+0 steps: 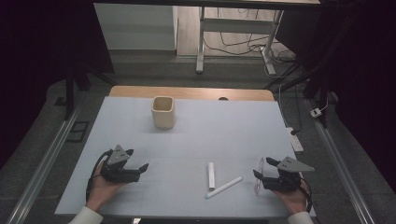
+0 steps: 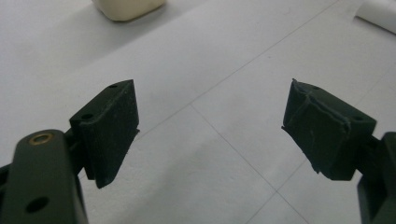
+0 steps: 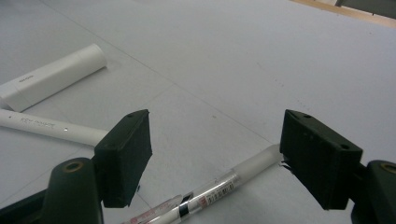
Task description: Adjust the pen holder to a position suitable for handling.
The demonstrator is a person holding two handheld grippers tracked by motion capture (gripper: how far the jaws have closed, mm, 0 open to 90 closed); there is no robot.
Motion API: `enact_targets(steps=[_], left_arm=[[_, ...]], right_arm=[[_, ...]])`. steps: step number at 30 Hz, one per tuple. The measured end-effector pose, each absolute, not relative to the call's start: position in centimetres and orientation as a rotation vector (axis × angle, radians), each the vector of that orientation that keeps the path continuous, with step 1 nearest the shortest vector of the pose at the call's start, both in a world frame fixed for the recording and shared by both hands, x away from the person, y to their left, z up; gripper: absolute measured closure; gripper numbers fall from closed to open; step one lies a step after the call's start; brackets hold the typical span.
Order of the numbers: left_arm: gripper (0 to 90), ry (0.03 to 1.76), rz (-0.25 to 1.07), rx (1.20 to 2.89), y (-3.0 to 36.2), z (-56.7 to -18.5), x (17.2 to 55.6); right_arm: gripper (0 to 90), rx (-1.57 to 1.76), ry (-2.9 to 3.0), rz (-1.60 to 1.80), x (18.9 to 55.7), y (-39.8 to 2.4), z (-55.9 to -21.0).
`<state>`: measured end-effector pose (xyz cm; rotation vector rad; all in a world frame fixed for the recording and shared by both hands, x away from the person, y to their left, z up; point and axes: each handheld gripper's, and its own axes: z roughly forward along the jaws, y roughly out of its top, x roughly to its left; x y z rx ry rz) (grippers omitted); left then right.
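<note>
Hovering low over the table, the right gripper holds its jaws spread wide with nothing clamped, and a clear-barrelled pen lies on the surface directly beneath the gap, running from just under the near jaw toward the far one, its frosted cap ending close beside that far pad. In the high view the same pen sits just ahead of the right gripper. It looks light, rigid and round, so it will probably roll or skid on the smooth sheet if nudged from one side; its glossy plastic seems slippery, so the pads should likely close squarely across the middle of the barrel, near the printed label, rather than on the tapering cap. Two white pens lie beyond the near jaw: a short stubby white marker and a long thin white pen, close together and apart from the clear one. The left gripper is likewise wide open and empty, with bare table between its pads; the cream cup stands well ahead of it, upright and open-topped, a likely place for the pens.
</note>
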<state>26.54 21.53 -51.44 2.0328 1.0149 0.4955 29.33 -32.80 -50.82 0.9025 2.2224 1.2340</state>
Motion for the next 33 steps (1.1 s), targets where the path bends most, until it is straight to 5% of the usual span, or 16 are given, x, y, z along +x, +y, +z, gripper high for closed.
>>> enact_targets(steps=[33], left_arm=[[20.1,1.093,0.407,1.978,21.7,-49.3,31.4]], right_arm=[[27.2,0.908,2.218,1.239,29.2,-32.8,-50.8]])
